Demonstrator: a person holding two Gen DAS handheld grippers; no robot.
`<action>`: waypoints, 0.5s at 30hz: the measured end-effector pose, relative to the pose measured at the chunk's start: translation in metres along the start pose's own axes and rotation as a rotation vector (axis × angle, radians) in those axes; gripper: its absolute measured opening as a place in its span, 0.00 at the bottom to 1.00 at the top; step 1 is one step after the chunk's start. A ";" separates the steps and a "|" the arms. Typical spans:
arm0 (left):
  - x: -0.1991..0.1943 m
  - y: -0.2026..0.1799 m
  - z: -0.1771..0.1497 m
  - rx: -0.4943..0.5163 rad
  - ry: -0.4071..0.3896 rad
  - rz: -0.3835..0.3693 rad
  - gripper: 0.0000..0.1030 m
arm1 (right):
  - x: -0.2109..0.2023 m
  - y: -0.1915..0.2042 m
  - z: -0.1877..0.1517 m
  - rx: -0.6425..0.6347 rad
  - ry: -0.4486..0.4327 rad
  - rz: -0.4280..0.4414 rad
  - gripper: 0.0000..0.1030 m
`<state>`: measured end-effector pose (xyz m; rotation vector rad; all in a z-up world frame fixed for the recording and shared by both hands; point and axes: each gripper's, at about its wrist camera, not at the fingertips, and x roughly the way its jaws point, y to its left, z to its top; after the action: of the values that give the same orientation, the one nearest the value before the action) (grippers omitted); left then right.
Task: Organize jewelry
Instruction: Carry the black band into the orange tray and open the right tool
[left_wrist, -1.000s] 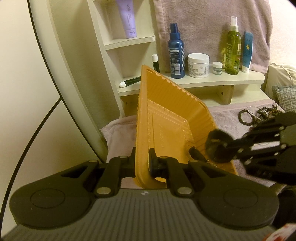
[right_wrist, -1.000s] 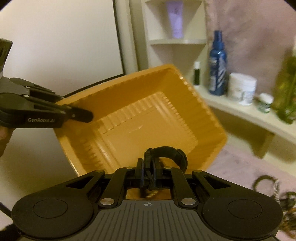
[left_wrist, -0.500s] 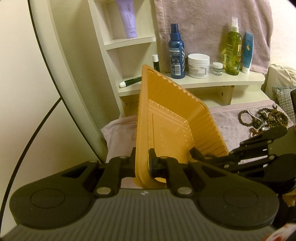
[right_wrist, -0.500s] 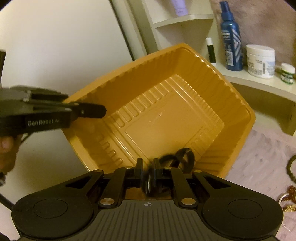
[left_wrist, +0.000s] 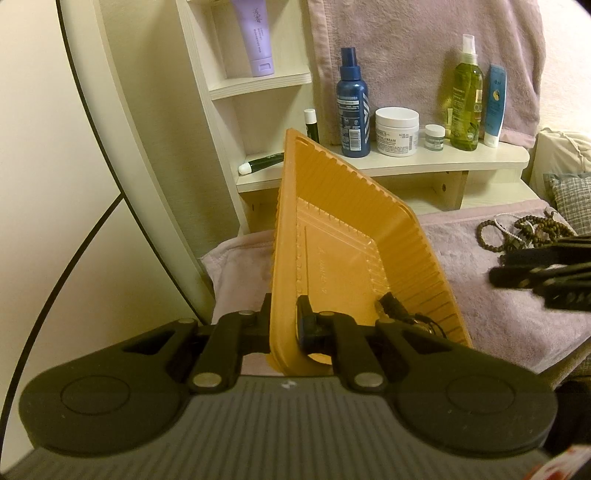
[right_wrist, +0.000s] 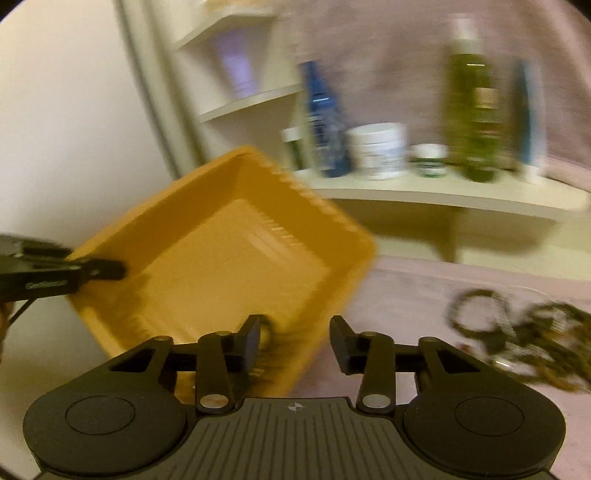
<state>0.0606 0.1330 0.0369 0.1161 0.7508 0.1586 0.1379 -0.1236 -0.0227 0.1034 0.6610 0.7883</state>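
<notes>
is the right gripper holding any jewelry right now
No, the right gripper has its jaws spread apart with nothing between them, hanging over the near edge of the orange tray.

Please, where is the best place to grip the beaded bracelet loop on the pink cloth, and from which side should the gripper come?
Probably the open left arc of the beaded bracelet loop, coming from above: it lies flat on the pink cloth, and that arc is apart from the tangled pile. The open right gripper is free.

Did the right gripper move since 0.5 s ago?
Yes. In the left wrist view the right gripper has pulled back rightward, out of the orange plastic tray, toward the beaded jewelry pile. Its jaws now stand open.
</notes>
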 end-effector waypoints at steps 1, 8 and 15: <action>0.000 0.000 0.000 -0.001 0.000 0.000 0.09 | -0.005 -0.007 -0.002 0.005 -0.005 -0.029 0.43; 0.001 0.001 0.000 0.003 -0.001 -0.001 0.09 | -0.039 -0.065 -0.015 0.079 -0.016 -0.223 0.47; 0.001 0.001 0.000 0.009 0.000 0.001 0.09 | -0.071 -0.115 -0.032 0.135 -0.021 -0.389 0.48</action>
<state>0.0613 0.1341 0.0367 0.1250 0.7516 0.1565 0.1543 -0.2587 -0.0492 0.1016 0.6877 0.3683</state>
